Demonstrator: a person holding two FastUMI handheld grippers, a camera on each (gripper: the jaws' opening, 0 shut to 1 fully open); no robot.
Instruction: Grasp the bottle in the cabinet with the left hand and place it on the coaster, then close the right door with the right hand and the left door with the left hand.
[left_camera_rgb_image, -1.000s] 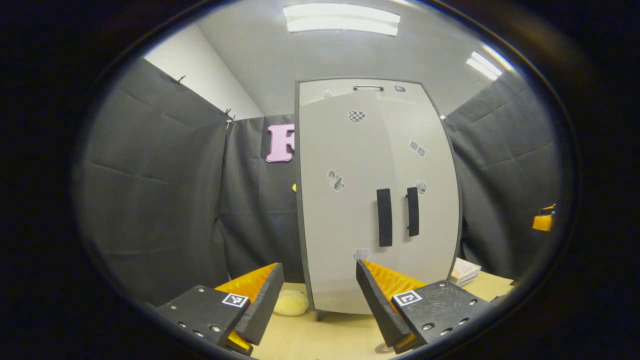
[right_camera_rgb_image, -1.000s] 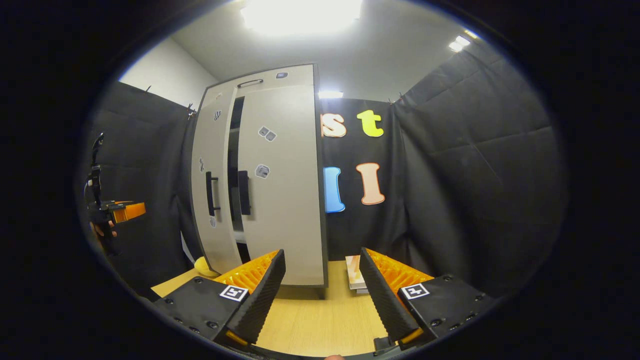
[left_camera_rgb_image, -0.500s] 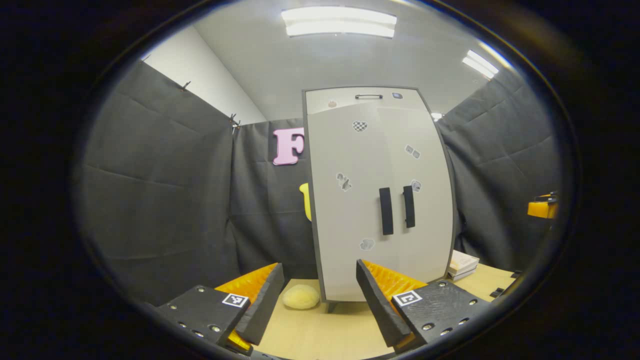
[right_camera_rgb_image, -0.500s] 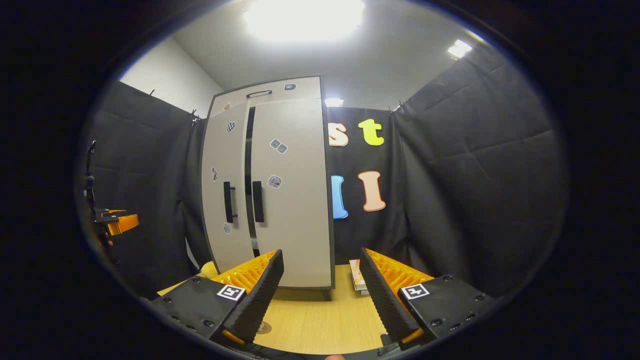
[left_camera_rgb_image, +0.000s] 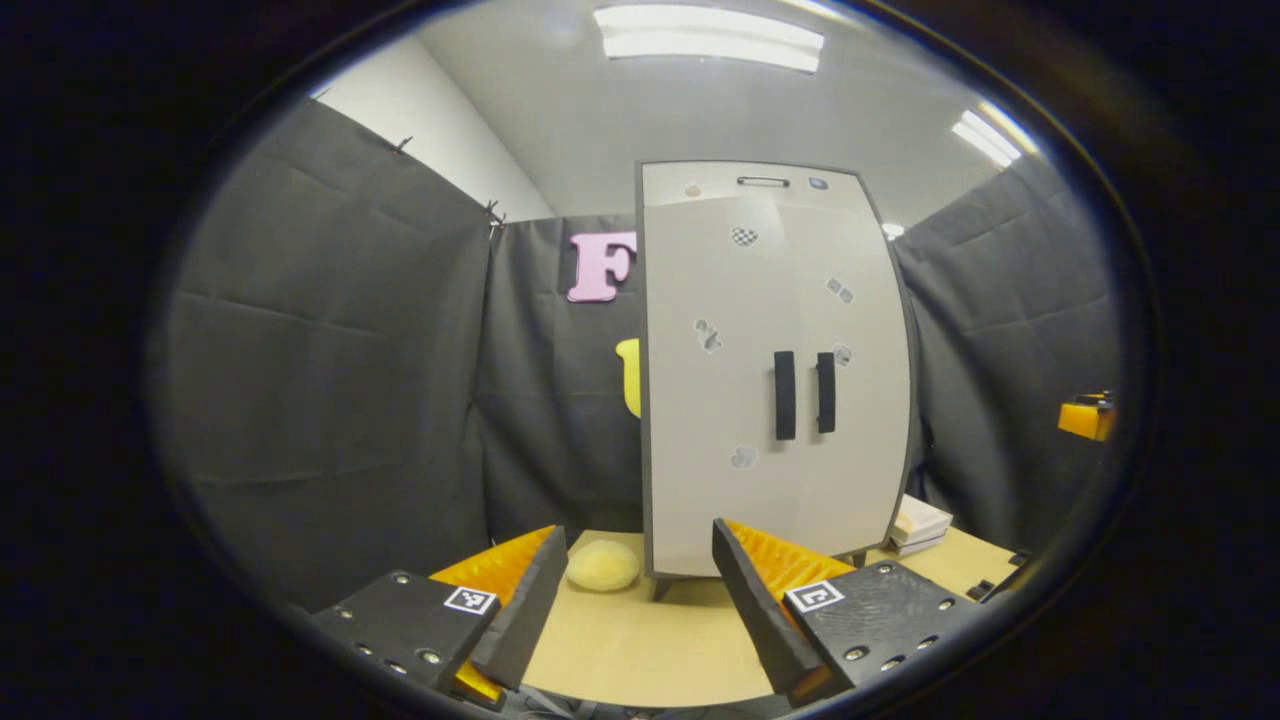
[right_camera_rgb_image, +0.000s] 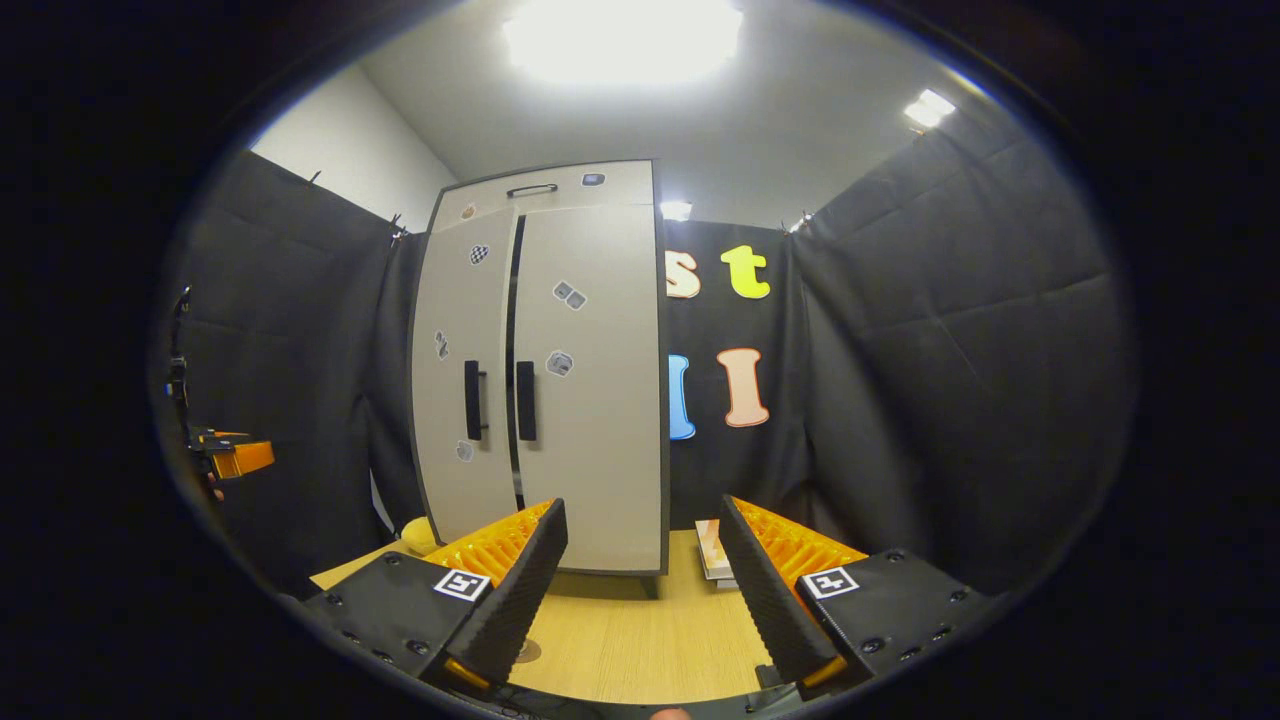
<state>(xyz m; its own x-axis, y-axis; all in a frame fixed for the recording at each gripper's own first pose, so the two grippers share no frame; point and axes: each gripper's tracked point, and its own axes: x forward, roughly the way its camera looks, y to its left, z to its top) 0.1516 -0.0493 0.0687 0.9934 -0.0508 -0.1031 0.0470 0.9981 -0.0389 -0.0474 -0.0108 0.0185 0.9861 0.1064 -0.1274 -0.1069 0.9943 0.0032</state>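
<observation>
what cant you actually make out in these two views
- Inside of the cabinet: hidden by its doors in both views, so its contents cannot be told.
- Stickers on the doors: too small to tell what they picture.
- Stack beside the cabinet: partly behind it, what it is stays unclear.
- Left door in the right gripper view: a dark seam beside it, fully latched or not cannot be told.

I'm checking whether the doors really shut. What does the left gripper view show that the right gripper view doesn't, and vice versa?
Left gripper view: the whole yellow puff beside the cabinet, doors looking flush. Right gripper view: a dark slit between the doors, a small disc on the table. Both: cabinet, stacked books, left tongs and right tongs open, empty.
</observation>
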